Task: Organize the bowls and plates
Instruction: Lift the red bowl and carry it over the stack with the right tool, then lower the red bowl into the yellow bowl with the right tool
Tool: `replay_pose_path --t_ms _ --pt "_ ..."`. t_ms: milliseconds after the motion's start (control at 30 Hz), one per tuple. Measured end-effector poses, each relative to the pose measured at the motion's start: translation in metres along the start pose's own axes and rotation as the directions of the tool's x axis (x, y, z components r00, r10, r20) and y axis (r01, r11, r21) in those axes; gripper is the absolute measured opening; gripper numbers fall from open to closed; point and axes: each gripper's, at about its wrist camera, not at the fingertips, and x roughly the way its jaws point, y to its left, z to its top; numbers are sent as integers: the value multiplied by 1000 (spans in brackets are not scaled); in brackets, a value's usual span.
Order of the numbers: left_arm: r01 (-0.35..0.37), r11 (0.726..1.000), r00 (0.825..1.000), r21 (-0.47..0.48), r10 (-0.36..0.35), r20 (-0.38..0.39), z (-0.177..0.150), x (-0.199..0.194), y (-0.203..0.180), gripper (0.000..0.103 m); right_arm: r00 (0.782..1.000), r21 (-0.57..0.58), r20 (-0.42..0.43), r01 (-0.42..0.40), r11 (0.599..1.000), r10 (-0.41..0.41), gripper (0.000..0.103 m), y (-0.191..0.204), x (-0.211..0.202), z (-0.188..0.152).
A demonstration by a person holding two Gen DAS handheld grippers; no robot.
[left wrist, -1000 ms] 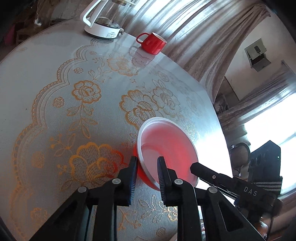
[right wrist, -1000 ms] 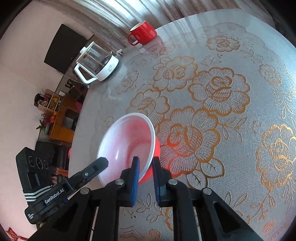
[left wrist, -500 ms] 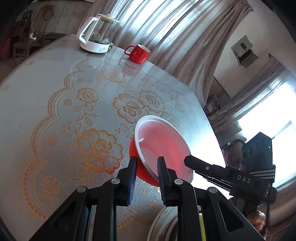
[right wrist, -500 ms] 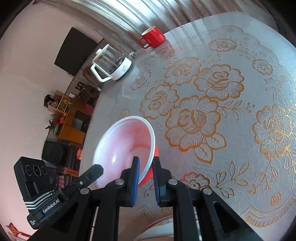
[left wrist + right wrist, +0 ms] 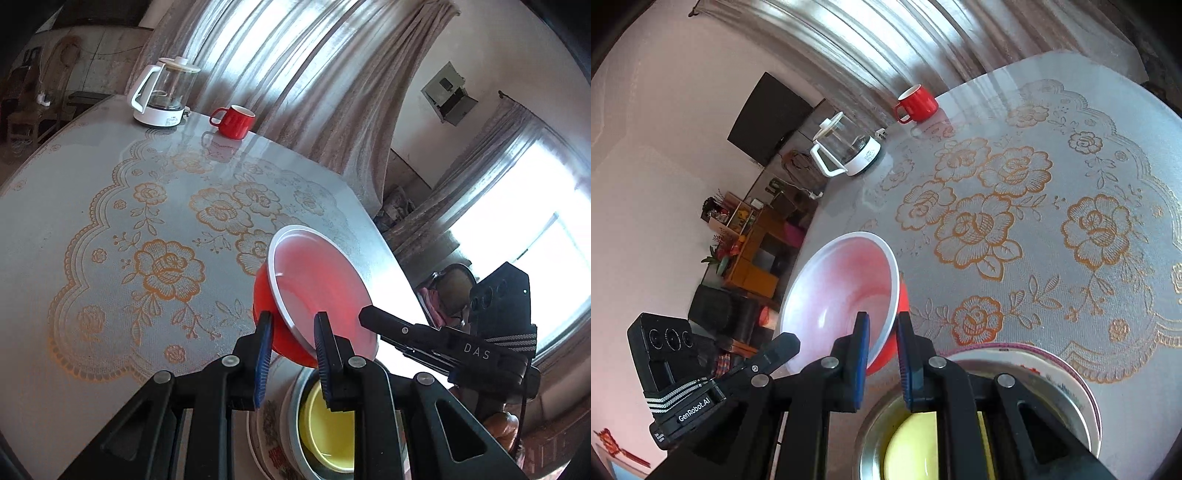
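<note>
A red bowl (image 5: 314,291) with a white inside hangs tilted above the table, held from both sides. My left gripper (image 5: 291,332) is shut on its near rim, and my right gripper (image 5: 882,332) is shut on the opposite rim of the red bowl (image 5: 842,288). Right below, at the table's near edge, stands a stack: a floral plate (image 5: 1071,373) carrying a metal bowl (image 5: 1067,398) with a yellow bowl (image 5: 912,446) inside it. The left wrist view shows the same yellow bowl (image 5: 317,424) in the metal bowl (image 5: 295,417) on the floral plate (image 5: 266,424).
A red mug (image 5: 233,122) and a glass kettle on a white base (image 5: 162,96) stand at the far edge of the round table with its gold-flowered lace cloth (image 5: 147,236). Curtains and a bright window lie beyond; shelves and a dark screen (image 5: 768,118) line the wall.
Both grippers have lifted the red bowl and pulled it back toward the near table edge. The stacked plate and bowls have come into view beneath it.
</note>
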Motion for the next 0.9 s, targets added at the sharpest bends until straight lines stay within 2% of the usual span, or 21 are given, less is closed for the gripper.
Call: replay_pose_path --t_ms 67,167,233,267,367,667,900 --pt "21 1000 1000 17 -21 -6 -6 -4 -8 21 1000 5 16 2 1000 -2 14 -2 -10 -9" --pt "100 994 994 34 -98 -53 -18 -3 -22 21 1000 6 27 -13 1000 13 14 -3 -24 -22" --pt "73 994 996 78 -70 -47 -27 -1 -34 21 999 -2 25 -34 999 34 14 -1 -30 -31" --pt "69 992 997 102 -64 -49 -31 0 -39 21 999 -16 37 -17 1000 18 14 2 -34 -34" --pt "115 990 989 75 -108 -98 -37 8 -41 21 998 -26 66 6 1000 -4 14 2 -42 -41" --pt "140 986 986 92 -129 -108 -40 6 -46 21 996 0 86 -11 1000 11 13 -11 -60 -52" --pt "156 985 979 80 -143 -147 -54 8 -40 21 998 18 62 -14 1000 13 13 -14 -65 -66"
